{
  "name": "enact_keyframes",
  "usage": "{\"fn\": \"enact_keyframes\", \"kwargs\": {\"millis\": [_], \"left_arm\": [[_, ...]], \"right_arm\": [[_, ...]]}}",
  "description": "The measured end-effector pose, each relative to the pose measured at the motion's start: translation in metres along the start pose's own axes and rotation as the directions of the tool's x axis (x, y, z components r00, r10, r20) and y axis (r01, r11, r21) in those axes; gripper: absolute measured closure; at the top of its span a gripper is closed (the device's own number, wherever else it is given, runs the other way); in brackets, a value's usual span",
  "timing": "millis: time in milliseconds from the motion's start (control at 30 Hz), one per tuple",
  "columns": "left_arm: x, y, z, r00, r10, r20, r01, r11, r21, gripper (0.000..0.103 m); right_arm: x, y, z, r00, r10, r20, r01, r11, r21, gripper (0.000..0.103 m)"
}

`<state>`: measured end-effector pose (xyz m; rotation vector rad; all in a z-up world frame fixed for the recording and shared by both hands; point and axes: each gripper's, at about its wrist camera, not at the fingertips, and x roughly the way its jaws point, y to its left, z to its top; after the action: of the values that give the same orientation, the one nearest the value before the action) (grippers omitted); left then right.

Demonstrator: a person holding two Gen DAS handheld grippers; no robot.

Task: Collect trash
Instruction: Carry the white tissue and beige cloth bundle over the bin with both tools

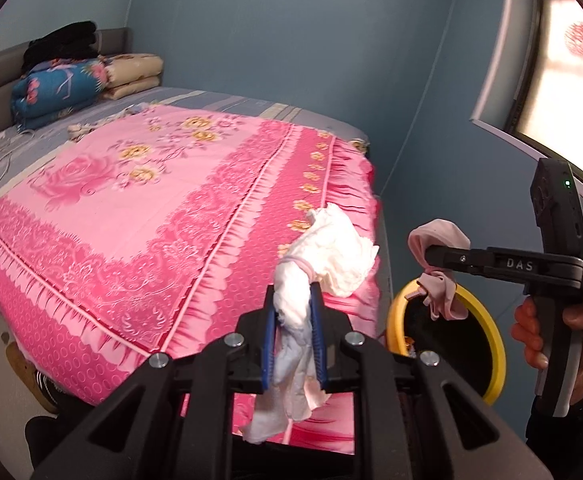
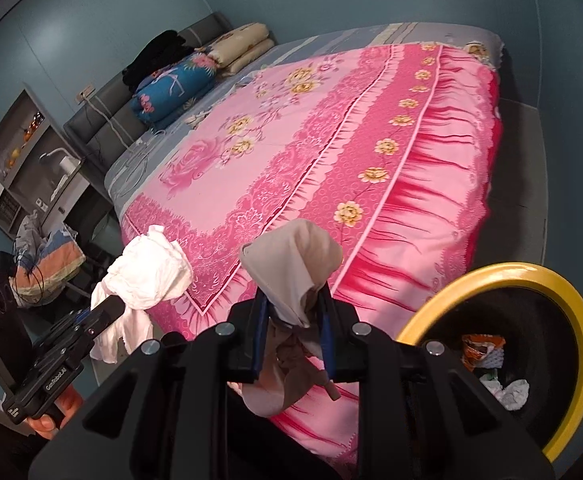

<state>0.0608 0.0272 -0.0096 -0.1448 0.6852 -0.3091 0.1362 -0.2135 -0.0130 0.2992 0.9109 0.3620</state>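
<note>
Beside the bed's pink floral bedspread, the left tongs clench a crumpled white tissue wad, while the right tongs grip a limp beige-pink cloth scrap, perhaps a sock, near the yellow-rimmed black trash bin.

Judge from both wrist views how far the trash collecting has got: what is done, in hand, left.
Done: wrappers and crumpled paper already lie in the yellow-rimmed bin. In hand: the left gripper is shut on a white wad, the right gripper on a pinkish wad. Left: dropping both in; neither has been released yet.
</note>
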Motion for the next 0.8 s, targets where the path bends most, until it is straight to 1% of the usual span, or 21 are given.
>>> {"fn": "enact_keyframes", "kwargs": {"millis": [100,233,400,533,633,700,767,800], "left_arm": [[-0.002,-0.014,0.002,1.000,-0.011,0.012,0.011,1.000,0.029,0.088],[-0.001,-0.033,0.003,0.999,-0.037,0.013,0.037,0.998,0.057,0.089],[0.006,-0.056,0.004,0.998,-0.067,-0.003,0.067,0.994,0.088,0.089],[0.014,-0.075,0.005,0.996,-0.085,-0.018,0.087,0.990,0.110,0.088],[0.021,-0.089,0.006,0.995,-0.095,-0.029,0.098,0.988,0.123,0.088],[0.025,-0.097,0.007,0.994,-0.103,-0.035,0.107,0.986,0.130,0.088],[0.029,-0.107,0.008,0.993,-0.110,-0.040,0.114,0.983,0.140,0.088],[0.032,-0.113,0.008,0.993,-0.110,-0.042,0.115,0.982,0.149,0.088]], "right_arm": [[-0.022,-0.012,-0.008,0.999,-0.027,0.040,0.026,0.999,0.032,0.081],[-0.040,-0.021,-0.016,0.994,-0.070,0.079,0.065,0.996,0.058,0.081],[-0.057,-0.035,-0.023,0.988,-0.115,0.098,0.106,0.990,0.091,0.081],[-0.068,-0.049,-0.029,0.977,-0.174,0.126,0.157,0.979,0.132,0.081],[-0.070,-0.056,-0.031,0.973,-0.192,0.131,0.173,0.974,0.143,0.081],[-0.073,-0.062,-0.033,0.966,-0.217,0.140,0.196,0.969,0.153,0.081],[-0.077,-0.069,-0.035,0.955,-0.257,0.151,0.233,0.959,0.161,0.081],[-0.080,-0.074,-0.036,0.953,-0.262,0.153,0.235,0.956,0.174,0.081]]}}
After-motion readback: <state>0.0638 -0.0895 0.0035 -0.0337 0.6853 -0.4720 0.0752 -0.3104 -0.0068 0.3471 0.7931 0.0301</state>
